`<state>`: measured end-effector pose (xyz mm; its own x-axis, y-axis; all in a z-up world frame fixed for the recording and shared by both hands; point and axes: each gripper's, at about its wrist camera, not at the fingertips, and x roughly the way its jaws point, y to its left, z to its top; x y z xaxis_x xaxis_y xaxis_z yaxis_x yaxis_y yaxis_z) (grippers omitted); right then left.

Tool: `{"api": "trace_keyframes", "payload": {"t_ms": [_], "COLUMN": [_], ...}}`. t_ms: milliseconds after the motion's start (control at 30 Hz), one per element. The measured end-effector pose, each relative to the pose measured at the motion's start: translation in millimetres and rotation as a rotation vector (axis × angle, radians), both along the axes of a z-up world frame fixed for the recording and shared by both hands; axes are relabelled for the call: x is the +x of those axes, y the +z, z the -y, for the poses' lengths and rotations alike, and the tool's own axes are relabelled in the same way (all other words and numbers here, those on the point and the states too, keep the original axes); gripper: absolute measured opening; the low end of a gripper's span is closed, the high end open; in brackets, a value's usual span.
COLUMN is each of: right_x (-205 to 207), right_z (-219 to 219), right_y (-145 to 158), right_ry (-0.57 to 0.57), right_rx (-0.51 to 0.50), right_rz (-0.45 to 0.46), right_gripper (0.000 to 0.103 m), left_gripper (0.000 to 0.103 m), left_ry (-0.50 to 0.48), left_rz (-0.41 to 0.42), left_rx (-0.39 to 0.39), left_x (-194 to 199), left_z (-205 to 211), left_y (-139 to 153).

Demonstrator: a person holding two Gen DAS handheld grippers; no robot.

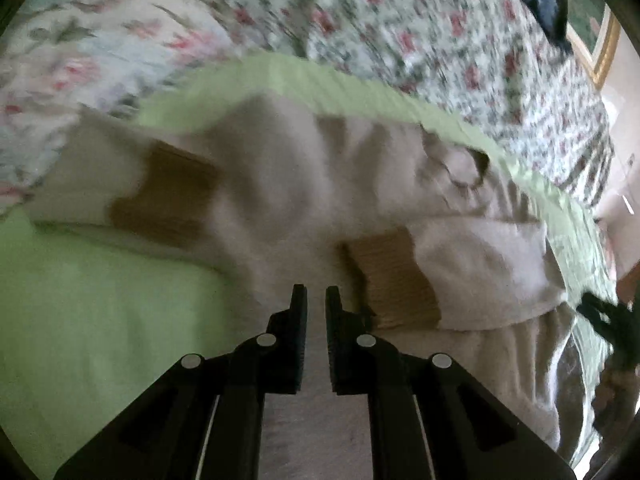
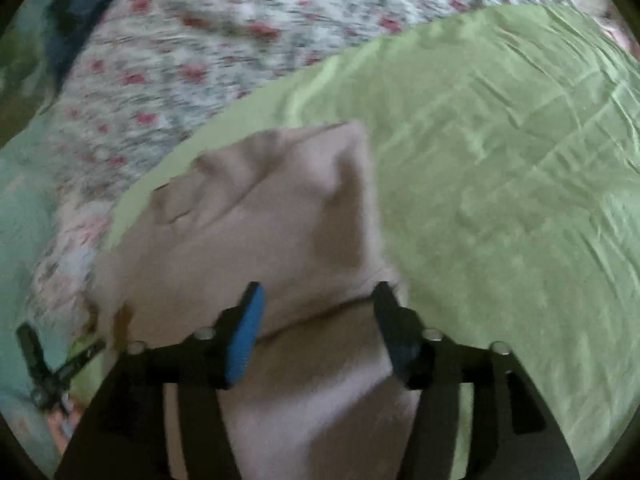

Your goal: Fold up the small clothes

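The left gripper (image 1: 316,294) has its fingers almost together, with only a thin gap, above the pale beige garment (image 1: 304,184); I cannot tell if cloth is pinched. The right gripper (image 2: 318,292) has its fingers wide apart over the same garment (image 2: 280,216). The garment, with brown patches (image 1: 396,280), lies on a green sheet (image 2: 500,184) beside a flowered blanket (image 2: 208,52).
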<state>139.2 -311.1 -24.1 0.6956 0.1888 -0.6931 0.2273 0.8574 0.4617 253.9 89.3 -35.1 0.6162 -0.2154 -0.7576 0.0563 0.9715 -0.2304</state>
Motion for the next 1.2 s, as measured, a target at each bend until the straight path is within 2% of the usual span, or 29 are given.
{"api": "trace_keyframes", "payload": {"t_ms": [33, 100, 167, 200, 233, 267, 433, 500, 600, 667, 800, 900, 1000, 1067, 1200], "right_x": [-6.6, -12.0, -15.4, -24.0, -26.7, -27.6, -30.8, -32.0, -31.6, -30.8, -33.4, -37.0, -39.6, -42.2, -52.2], "right_z": [-7.8, -21.3, -32.4, -35.4, -41.0, -46.0, -58.7, -58.0, -57.7, -58.3, -60.9, -63.4, -60.9, -57.0, -43.7], "right_y": [1.2, -1.0, -5.7, -8.2, -10.9, -12.0, -17.9, -21.1, -26.1, -27.2, -24.9, -18.9, -13.5, -10.5, -2.5], "right_ry": [0.019, 0.053, 0.076, 0.084, 0.092, 0.099, 0.118, 0.114, 0.107, 0.101, 0.109, 0.121, 0.118, 0.109, 0.079], "right_rx": [0.006, 0.042, 0.099, 0.113, 0.120, 0.121, 0.139, 0.130, 0.144, 0.138, 0.143, 0.143, 0.139, 0.141, 0.151], "right_rz": [0.002, -0.001, -0.016, -0.021, -0.025, -0.030, -0.047, -0.058, -0.069, -0.071, -0.060, -0.040, -0.023, -0.014, 0.006], "right_gripper": [0.061, 0.062, 0.062, 0.062, 0.062, 0.062, 0.062, 0.062, 0.062, 0.062, 0.062, 0.062, 0.062, 0.062, 0.062], "left_gripper": [0.013, 0.029, 0.053, 0.059, 0.070, 0.072, 0.071, 0.045, 0.019, 0.013, 0.011, 0.011, 0.011, 0.011, 0.011], "left_ry": [0.005, 0.020, 0.037, 0.049, 0.069, 0.095, 0.198, 0.219, 0.208, 0.208, 0.211, 0.146, 0.045, -0.053, -0.245], "left_rz": [0.006, 0.009, 0.015, 0.017, 0.010, 0.005, -0.038, -0.063, -0.063, -0.046, -0.007, 0.039, 0.079, 0.085, 0.076], "left_rx": [-0.008, 0.008, 0.051, 0.068, 0.083, 0.099, 0.169, 0.206, 0.156, 0.122, 0.059, -0.004, -0.070, -0.115, -0.150], "left_x": [0.2, 5.3, 14.9, 21.7, 28.9, 36.7, 66.7, 77.1, 81.0, 77.6, 61.3, 39.2, 22.4, 16.1, 4.1], "left_z": [-5.6, -10.6, -10.3, -11.1, -12.7, -15.3, -38.3, -47.8, -59.8, -65.5, -69.2, -53.0, -15.5, 24.6, 111.7], "left_y": [4.2, 9.4, 12.2, 12.4, 11.2, 9.8, -8.4, -18.7, -19.4, -12.0, 8.9, 32.9, 53.2, 63.0, 66.9]}}
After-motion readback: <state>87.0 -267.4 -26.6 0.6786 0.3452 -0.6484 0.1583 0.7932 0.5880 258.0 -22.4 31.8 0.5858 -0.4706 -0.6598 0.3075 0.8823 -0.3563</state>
